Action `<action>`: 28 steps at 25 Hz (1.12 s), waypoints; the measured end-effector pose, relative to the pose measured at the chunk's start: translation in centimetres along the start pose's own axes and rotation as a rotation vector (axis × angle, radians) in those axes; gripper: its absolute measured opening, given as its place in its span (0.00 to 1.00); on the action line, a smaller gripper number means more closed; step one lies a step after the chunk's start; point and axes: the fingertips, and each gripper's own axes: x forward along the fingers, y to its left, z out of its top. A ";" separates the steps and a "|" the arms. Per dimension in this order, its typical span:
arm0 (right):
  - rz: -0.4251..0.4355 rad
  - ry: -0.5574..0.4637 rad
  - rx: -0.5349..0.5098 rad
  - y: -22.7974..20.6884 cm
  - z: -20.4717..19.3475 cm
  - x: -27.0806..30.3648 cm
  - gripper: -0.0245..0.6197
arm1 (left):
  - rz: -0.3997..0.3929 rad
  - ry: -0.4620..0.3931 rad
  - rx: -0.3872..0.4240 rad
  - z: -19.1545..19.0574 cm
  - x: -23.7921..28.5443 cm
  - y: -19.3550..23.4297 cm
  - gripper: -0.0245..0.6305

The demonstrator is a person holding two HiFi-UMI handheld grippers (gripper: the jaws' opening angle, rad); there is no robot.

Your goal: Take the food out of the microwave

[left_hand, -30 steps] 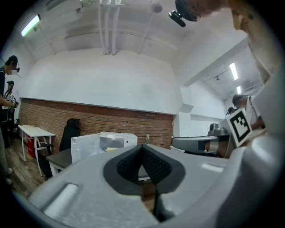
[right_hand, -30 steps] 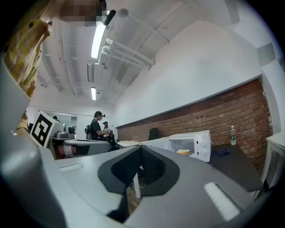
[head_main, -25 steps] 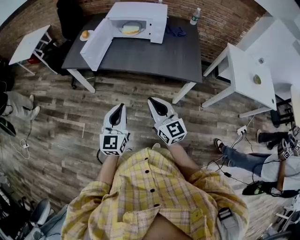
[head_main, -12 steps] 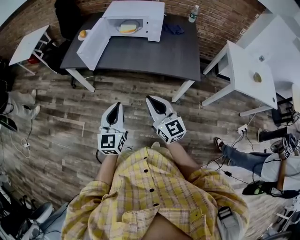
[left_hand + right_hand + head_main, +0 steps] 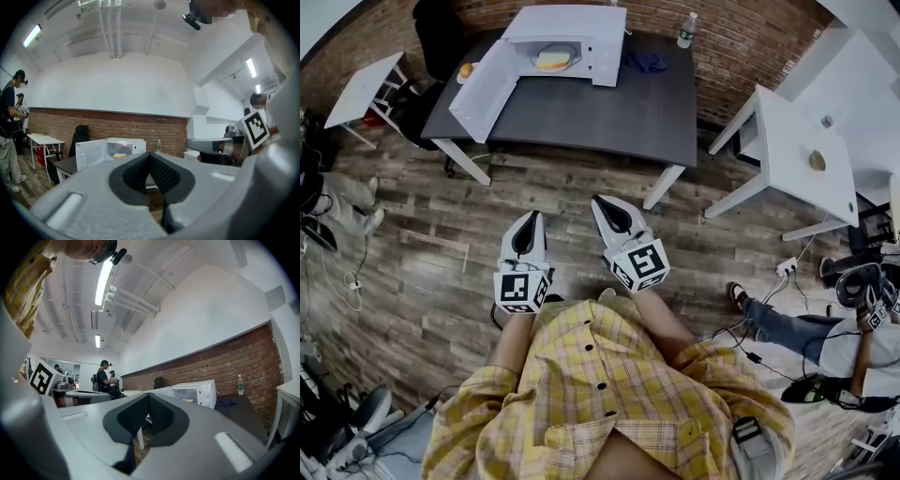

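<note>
A white microwave (image 5: 567, 39) stands on a dark table (image 5: 600, 108) by the brick wall, its door (image 5: 485, 89) swung wide open to the left. Inside lies yellow food (image 5: 553, 60) on a plate. The microwave (image 5: 123, 149) and the food (image 5: 119, 155) also show in the left gripper view. Far short of the table, over the wooden floor, my left gripper (image 5: 531, 221) is shut with nothing in it. Beside it my right gripper (image 5: 606, 205) is shut and empty too. Both point level towards the microwave (image 5: 194, 394).
A small plate with an orange thing (image 5: 469, 68) sits left of the microwave. A water bottle (image 5: 689, 31) and a blue cloth (image 5: 646, 62) lie on the table's right end. White side tables (image 5: 797, 155) (image 5: 361, 89) flank it. People stand and sit around the edges.
Both grippers have moved a little towards the table together, still shut. The microwave and its open door have not moved.
</note>
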 end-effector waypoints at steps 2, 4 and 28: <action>0.007 -0.002 -0.001 -0.3 -0.2 -0.6 0.04 | 0.005 0.004 0.000 -0.3 -0.1 -1.0 0.04; 0.019 0.000 -0.002 -0.4 -0.4 -1.0 0.04 | 0.008 0.014 -0.006 -0.8 -0.2 -1.8 0.04; -0.003 0.075 -0.025 -6.8 -2.8 7.1 0.04 | 0.042 0.049 -0.098 -3.8 9.5 4.8 0.04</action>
